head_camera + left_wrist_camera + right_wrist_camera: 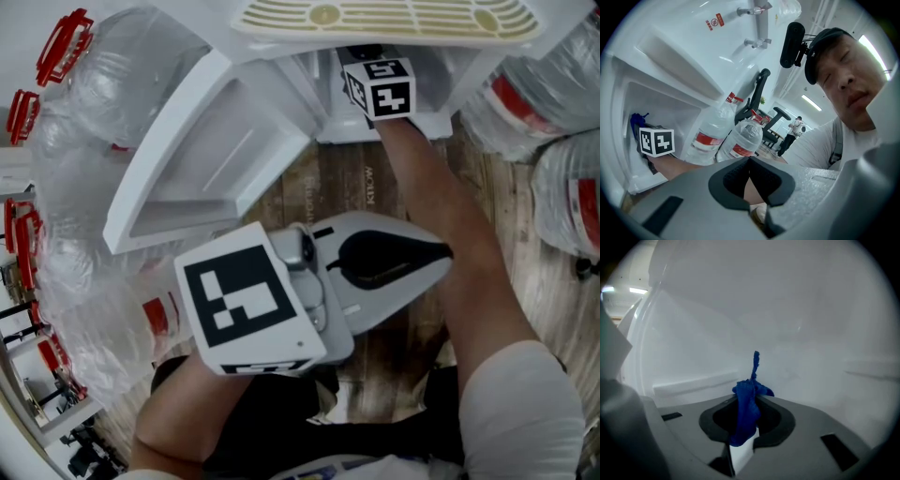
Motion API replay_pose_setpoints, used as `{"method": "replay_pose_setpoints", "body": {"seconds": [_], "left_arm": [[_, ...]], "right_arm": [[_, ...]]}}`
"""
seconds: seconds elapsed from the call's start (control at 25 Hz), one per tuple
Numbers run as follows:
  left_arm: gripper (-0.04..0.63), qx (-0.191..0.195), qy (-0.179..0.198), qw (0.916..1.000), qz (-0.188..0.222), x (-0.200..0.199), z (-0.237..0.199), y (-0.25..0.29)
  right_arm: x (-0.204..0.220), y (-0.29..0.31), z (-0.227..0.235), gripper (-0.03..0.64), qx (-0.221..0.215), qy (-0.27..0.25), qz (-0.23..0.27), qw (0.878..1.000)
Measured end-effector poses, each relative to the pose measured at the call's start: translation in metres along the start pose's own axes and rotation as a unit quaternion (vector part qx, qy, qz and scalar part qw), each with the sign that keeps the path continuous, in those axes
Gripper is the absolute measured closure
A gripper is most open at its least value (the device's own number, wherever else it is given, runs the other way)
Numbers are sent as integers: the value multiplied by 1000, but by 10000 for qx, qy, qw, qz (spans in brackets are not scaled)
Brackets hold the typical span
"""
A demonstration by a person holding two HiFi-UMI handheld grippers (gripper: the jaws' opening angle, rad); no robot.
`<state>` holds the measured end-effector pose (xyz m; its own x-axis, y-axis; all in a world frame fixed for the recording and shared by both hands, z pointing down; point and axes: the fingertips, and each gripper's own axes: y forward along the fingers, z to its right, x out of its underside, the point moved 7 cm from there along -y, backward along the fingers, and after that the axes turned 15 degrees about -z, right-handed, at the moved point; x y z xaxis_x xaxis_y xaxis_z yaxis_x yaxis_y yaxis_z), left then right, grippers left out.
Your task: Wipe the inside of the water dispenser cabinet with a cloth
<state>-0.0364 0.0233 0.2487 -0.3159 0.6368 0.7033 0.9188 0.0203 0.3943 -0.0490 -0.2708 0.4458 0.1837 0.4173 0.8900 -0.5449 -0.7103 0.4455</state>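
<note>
Wood-plank floor (pixel 309 192) fills the middle of the head view. The white cabinet (pixel 330 129) stands on it at 12 o'clock, its door (pixel 211 150) swung open toward 10. Big bottles (pixel 562 192) stand at 3 o'clock, other bottles (pixel 80 281) at 9

Cabinet mouth (pixel 328 127) half-blocked by the right tool (pixel 750 401) with cloth (pixel 746 413) and forearm (pixel 441 216), open door (pixel 216 159) walls the left, water bottles (pixel 103 94) crowd both flanks, free wooden floor (pixel 309 197) strip just in front.
</note>
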Motion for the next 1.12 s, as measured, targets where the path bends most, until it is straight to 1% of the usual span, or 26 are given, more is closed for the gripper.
{"method": "replay_pose_setpoints", "body": {"seconds": [0.12, 0.2, 0.28, 0.36, 0.52, 0.64, 0.76, 0.96, 1.12], "left_arm": [[592, -2, 9, 10000, -10, 1, 0, 0], [593, 8, 7, 10000, -6, 1, 0, 1], [592, 17, 6, 10000, -8, 0, 0, 1], [592, 20, 3, 10000, -26, 1, 0, 2], [592, 26, 12, 10000, -75, 1, 0, 7], [592, 29, 4, 10000, -85, 1, -1, 9], [592, 13, -7, 10000, -77, 0, -1, 9], [592, -4, 1, 9999, -112, 2, -2, 8], [592, -3, 2, 9999, -106, 2, -2, 7]], "right_arm": [[6, -3, -1, 548, -19, 7, -129, 9999], [5, -11, -1, 548, -2, 42, -32, 10000], [-3, -25, -2, 548, 54, 0, 230, 9997], [-16, -41, -4, 548, 202, -107, 566, 9981], [-49, -68, -5, 548, 569, -345, 1250, 9899], [-65, -75, 0, 549, 740, -332, 1524, 9850], [-62, -70, 12, 549, 899, -173, 1417, 9857], [-34, -53, 22, 549, 1108, -55, 818, 9905], [-8, -39, 27, 548, 1175, 22, 341, 9925]]}}
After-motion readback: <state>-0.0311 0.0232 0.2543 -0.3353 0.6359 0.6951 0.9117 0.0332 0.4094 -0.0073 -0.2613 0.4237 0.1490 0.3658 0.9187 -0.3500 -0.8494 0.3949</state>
